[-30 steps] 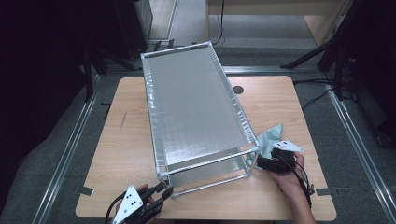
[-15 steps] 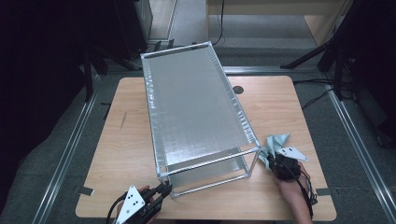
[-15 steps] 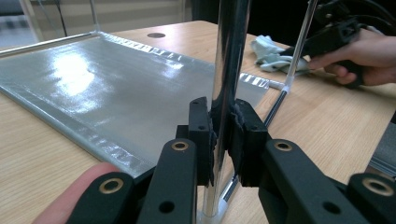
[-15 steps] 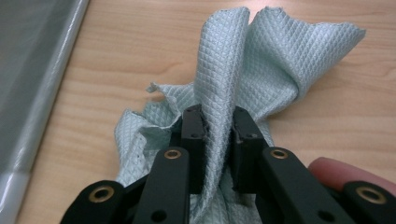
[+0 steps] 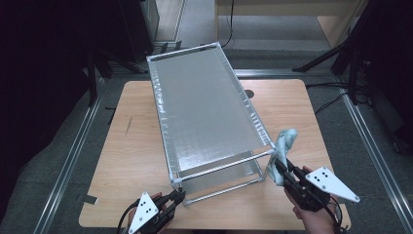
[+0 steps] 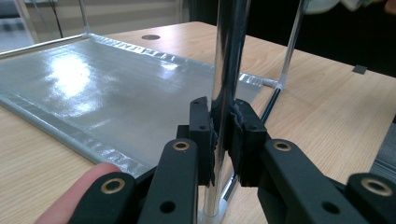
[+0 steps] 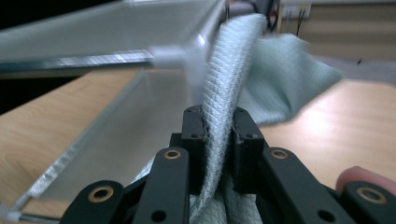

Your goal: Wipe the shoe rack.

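A glossy, mirror-smooth metal post [image 6: 227, 70] is being shown at frame centre, beside shiny silvery shelf sheeting [image 6: 107, 88]. A matt, waffle-textured pale green cloth [image 7: 233, 93] is being seen centre-right. Matt wood-grain table [image 5: 136, 146]; matt black plastic jaws.

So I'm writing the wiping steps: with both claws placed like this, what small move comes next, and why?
Probably carry the pale green waffle-weave cloth onto the silver two-tier metal rack's top shelf. The right claw grips it beside the near corner, off the table, and the left claw is clamped on the rack's chrome post.
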Demonstrator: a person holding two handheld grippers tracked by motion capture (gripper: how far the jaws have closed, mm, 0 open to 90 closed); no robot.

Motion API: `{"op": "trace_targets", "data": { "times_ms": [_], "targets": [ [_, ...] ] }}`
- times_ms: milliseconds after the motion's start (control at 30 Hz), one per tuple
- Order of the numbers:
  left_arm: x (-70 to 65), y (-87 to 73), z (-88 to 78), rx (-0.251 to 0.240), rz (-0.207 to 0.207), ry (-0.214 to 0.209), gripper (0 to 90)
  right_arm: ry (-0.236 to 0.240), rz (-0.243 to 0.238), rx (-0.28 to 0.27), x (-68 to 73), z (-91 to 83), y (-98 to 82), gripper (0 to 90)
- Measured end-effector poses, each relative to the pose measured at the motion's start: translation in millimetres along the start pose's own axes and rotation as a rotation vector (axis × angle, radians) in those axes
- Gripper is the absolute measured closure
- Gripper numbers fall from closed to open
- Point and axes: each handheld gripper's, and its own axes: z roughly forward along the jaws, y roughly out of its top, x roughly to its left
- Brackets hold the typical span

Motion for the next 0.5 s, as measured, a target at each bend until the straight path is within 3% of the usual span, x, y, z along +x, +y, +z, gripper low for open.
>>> {"op": "trace_targets", "data": {
  "times_ms": [67,167,200,233,267,300,333,367,400,500],
  "targets": [
    [0.1,0.5,1.1,0.002,0.006,-0.003,81.2,-0.020,-0.018,-0.009,4.6,-0.4,0.4,78.8],
    [-0.4,0.8,1.7,0.002,0.008,-0.005,81.3,-0.015,-0.011,0.019,1.1,3.9,-7.7,78.8],
    [-0.4,1.0,2.0,0.003,0.010,-0.003,81.3,-0.006,0.005,0.094,-5.3,13.0,-24.6,78.7],
    [-0.5,1.1,2.0,0.005,0.009,-0.003,81.3,0.000,0.011,0.131,-8.0,17.4,-33.3,78.6],
    [-0.5,1.1,2.0,0.005,0.009,-0.003,81.3,0.000,0.011,0.131,-8.0,17.4,-33.3,78.6],
    [-0.4,0.9,2.0,0.003,0.007,-0.004,81.3,0.006,0.019,0.209,-11.5,25.2,-49.6,78.5],
    [-0.4,0.9,2.0,0.003,0.007,-0.004,81.3,0.006,0.019,0.209,-11.5,25.2,-49.6,78.5],
    [-0.3,0.8,2.0,0.003,0.009,-0.005,81.3,-0.004,0.011,0.293,-13.4,32.6,-63.1,78.5],
    [-0.2,0.8,2.0,0.003,0.008,-0.007,81.3,-0.013,-0.001,0.331,-13.7,35.9,-67.9,78.5],
    [0.2,0.8,2.0,0.003,0.007,-0.010,81.3,-0.020,-0.011,0.345,-12.5,38.6,-69.9,78.5]
  ]
}}
